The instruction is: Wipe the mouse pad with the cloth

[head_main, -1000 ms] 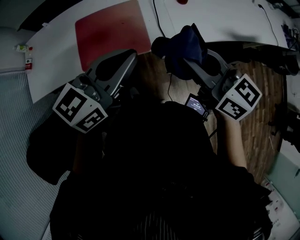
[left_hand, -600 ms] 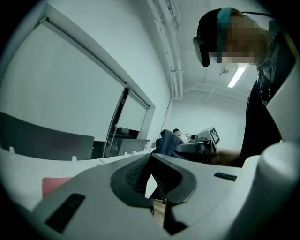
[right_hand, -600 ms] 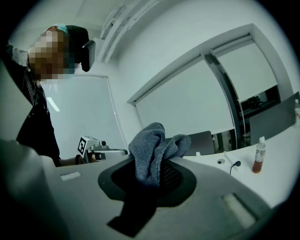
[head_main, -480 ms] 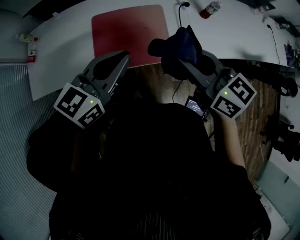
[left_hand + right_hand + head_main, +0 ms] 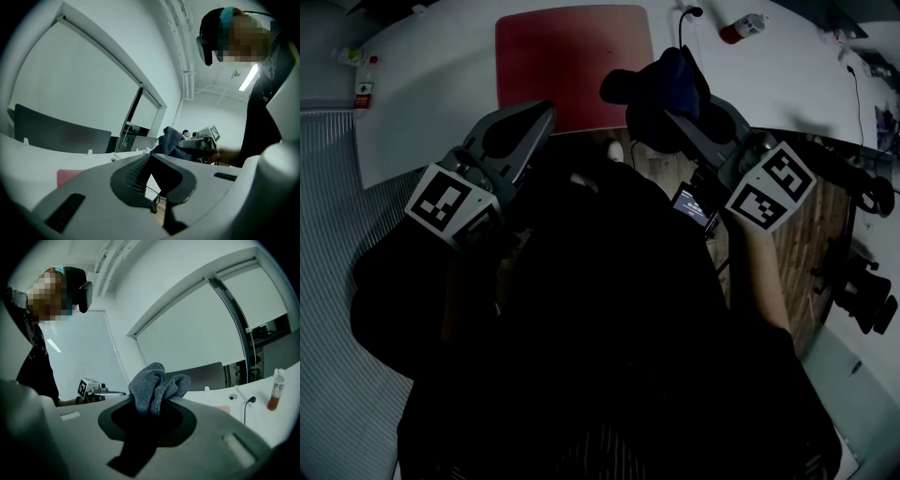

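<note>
A red mouse pad lies flat on the white table, near its front edge. My right gripper is shut on a bunched dark blue cloth, held in the air just off the pad's right front corner. In the right gripper view the cloth sticks up from between the jaws. My left gripper hovers at the pad's front edge, its jaws together with nothing between them. A strip of the pad shows beyond the left gripper.
A small bottle with red liquid lies on the table right of the pad, and a black cable runs beside it. Another small bottle stands at the table's left end. Wooden floor shows right of me.
The table and mouse pad have come closer and more fully into view. Both grippers now sit nearer the pad's front edge, with the cloth still held.
</note>
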Tool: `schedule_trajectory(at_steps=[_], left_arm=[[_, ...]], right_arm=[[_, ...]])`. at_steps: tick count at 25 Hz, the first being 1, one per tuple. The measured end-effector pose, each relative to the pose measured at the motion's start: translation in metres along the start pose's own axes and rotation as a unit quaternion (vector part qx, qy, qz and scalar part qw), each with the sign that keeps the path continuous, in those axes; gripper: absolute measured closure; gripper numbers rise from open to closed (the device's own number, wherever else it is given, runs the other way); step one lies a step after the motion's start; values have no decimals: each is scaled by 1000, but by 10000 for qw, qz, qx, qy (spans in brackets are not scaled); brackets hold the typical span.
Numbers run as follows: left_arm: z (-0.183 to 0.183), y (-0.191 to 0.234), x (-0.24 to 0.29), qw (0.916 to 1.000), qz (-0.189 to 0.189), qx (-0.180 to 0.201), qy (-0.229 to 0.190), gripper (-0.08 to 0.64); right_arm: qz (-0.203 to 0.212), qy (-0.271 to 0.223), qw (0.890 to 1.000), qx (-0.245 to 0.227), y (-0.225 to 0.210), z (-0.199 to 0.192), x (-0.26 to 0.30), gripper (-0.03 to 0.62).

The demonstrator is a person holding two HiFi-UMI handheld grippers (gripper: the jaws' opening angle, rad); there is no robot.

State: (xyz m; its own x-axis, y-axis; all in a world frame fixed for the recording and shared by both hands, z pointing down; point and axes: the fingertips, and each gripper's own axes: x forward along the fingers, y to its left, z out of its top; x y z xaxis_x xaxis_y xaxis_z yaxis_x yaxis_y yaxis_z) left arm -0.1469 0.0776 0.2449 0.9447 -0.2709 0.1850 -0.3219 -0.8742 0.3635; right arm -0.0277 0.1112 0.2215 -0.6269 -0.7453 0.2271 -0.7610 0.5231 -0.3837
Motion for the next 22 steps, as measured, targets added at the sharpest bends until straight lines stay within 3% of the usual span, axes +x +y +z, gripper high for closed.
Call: schedule_trajectory(at_steps=[11,22], left_arm=[[20,59,21,9975,691,-102,44,554],[39,103,104,9942,922,-538,113,554]], right_arm=[[617,64,9981,53,-61,40,63,503],[1048,199,9942,165,-148,84,89,503]])
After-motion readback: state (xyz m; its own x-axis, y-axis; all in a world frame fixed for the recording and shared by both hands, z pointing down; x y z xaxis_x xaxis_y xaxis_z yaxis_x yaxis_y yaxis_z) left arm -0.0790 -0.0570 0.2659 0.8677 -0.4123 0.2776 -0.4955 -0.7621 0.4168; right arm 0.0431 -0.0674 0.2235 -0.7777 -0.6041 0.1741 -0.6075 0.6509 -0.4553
